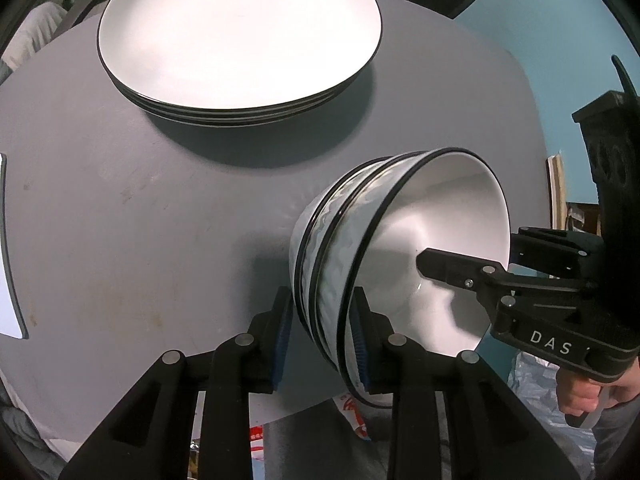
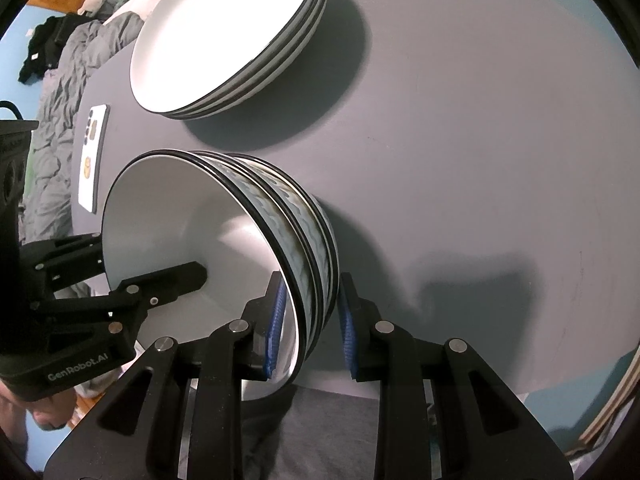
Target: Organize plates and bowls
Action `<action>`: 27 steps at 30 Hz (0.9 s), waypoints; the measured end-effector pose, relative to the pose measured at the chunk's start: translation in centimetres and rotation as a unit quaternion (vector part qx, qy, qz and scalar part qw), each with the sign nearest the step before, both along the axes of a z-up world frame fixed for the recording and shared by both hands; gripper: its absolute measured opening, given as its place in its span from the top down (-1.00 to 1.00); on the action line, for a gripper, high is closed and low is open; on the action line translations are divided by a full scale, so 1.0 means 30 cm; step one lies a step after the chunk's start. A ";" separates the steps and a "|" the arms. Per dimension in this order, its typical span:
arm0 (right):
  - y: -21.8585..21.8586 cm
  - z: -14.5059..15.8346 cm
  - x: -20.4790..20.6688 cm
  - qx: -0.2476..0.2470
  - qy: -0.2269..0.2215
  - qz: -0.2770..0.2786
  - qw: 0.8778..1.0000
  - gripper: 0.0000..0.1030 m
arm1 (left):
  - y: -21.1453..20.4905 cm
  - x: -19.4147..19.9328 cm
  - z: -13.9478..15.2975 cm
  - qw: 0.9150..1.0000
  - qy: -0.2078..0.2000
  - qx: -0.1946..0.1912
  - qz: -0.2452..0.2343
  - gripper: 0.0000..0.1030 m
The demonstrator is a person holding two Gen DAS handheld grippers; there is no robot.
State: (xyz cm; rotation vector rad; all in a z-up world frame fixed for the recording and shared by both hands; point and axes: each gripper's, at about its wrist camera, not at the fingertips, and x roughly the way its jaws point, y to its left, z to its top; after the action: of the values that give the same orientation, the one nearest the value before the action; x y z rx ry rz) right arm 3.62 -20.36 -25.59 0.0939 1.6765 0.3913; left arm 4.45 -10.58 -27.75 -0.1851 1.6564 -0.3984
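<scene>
**Both grippers are gripping one nested stack of bowls from opposite rims**

The nested stack of white bowls with black rims and wavy blue-grey outer bands (image 1: 384, 256) is hanging tilted above the near edge of the round grey table (image 1: 120, 220), its mouth facing sideways rather than up. Whether its lowest edge is touching the table cannot be told.

The left gripper (image 1: 320, 340) is straddling the stacked rims on one side: one blue ribbed pad (image 1: 359, 344) is lying against the white inner wall, the other is sitting outside the banded walls. The jaws are standing narrowly apart, closed around the thickness of the walls. The right gripper (image 2: 308, 328) is doing the same on the opposite rim, with one blue pad (image 2: 276, 328) inside the bowl and the other outside; a thin gap seems to be showing at the outer pad, so how firmly it is pressing is hard to tell. Each gripper's inner finger is showing in the other's view, reaching into the bowl's hollow.

The relation that matters: the stack's axis is running roughly level, crosswise between the two grippers, so both are sharing the load equally and neither is nearer. Setting the bowls upright would probably call for both wrists to roll together until the mouth is facing up.

The stack of flat white plates with black rims (image 1: 240, 36) is sitting farther back on the table, well apart from the bowls, with bare grey surface between. A white phone-like slab (image 2: 93, 160) is lying near the table's far left edge in the right wrist view.
</scene>
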 end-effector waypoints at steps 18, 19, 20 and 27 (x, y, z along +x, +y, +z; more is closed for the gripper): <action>-0.052 0.000 -0.007 0.019 -0.003 -0.036 0.999 0.56 | 0.041 0.017 -0.020 0.997 0.029 -0.011 0.073 0.48; -0.060 -0.002 -0.005 0.023 0.000 -0.039 0.999 0.56 | 0.039 0.016 -0.019 0.997 0.028 -0.009 0.072 0.49; -0.064 -0.002 -0.003 0.024 0.001 -0.039 0.999 0.57 | 0.037 0.015 -0.016 0.997 0.027 -0.005 0.071 0.50; -0.051 0.010 -0.002 0.014 0.005 -0.026 1.000 0.60 | 0.013 -0.006 0.004 0.997 0.016 0.021 0.066 0.57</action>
State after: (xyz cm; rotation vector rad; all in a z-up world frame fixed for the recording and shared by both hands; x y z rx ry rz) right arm 3.56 -21.89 -25.27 0.1604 1.6745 0.3750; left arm 4.27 -10.20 -27.63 -0.2679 1.6719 -0.2619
